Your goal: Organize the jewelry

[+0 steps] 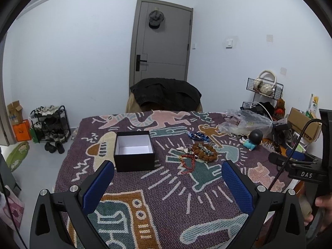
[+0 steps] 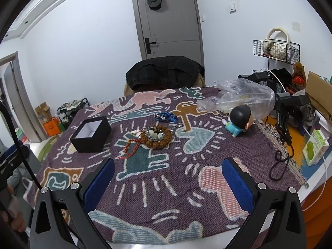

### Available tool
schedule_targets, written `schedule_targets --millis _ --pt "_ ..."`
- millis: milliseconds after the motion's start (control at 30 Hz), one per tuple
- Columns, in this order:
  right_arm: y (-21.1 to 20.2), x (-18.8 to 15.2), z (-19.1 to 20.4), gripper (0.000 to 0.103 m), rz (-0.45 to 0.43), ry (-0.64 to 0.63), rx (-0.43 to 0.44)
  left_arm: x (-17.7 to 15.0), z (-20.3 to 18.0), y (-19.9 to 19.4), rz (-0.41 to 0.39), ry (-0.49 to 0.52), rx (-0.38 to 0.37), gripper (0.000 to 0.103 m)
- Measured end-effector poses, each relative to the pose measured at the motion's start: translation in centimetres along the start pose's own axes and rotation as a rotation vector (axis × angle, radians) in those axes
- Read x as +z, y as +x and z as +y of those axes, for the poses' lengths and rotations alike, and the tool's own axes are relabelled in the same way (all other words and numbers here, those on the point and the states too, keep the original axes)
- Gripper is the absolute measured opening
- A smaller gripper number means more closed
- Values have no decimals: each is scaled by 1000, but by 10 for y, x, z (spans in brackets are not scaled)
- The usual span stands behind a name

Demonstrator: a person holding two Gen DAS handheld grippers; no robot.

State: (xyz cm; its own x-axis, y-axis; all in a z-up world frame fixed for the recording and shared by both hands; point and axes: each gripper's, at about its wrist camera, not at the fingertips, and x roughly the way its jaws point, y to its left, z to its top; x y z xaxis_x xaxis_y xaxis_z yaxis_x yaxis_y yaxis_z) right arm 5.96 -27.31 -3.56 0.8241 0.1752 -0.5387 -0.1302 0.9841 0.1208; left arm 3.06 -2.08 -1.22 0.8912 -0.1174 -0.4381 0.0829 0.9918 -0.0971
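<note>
Your left gripper (image 1: 167, 171) and right gripper (image 2: 168, 169) both hover with jaws spread wide, holding nothing. The jewelry pile (image 1: 197, 154), a knobbly brown bead ring with red strands, lies mid-counter on the woven blanket (image 1: 166, 186), right of the open black box (image 1: 134, 152). Only your right view shows the green carton (image 2: 315, 150) at the counter's right edge.

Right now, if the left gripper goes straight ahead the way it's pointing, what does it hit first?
Probably the red beads, the nearest edge of the jewelry pile. The open left gripper is aimed just right of the black box, so it likely passes that. Depth is hard to judge.
</note>
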Motion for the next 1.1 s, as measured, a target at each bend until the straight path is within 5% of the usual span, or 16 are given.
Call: schedule_targets --millis 233,333,767,1100 --pt "7 5 -20 103 4 25 -5 -1 -7 28 41 -1 -53 102" --pt "10 6 -28 102 4 36 -6 -2 -13 45 74 12 -70 92" --pt "62 6 -54 65 123 133 76 -7 -29 138 263 17 -114 58" --pt "112 8 -68 50 204 279 169 -13 -39 209 418 16 -117 40"
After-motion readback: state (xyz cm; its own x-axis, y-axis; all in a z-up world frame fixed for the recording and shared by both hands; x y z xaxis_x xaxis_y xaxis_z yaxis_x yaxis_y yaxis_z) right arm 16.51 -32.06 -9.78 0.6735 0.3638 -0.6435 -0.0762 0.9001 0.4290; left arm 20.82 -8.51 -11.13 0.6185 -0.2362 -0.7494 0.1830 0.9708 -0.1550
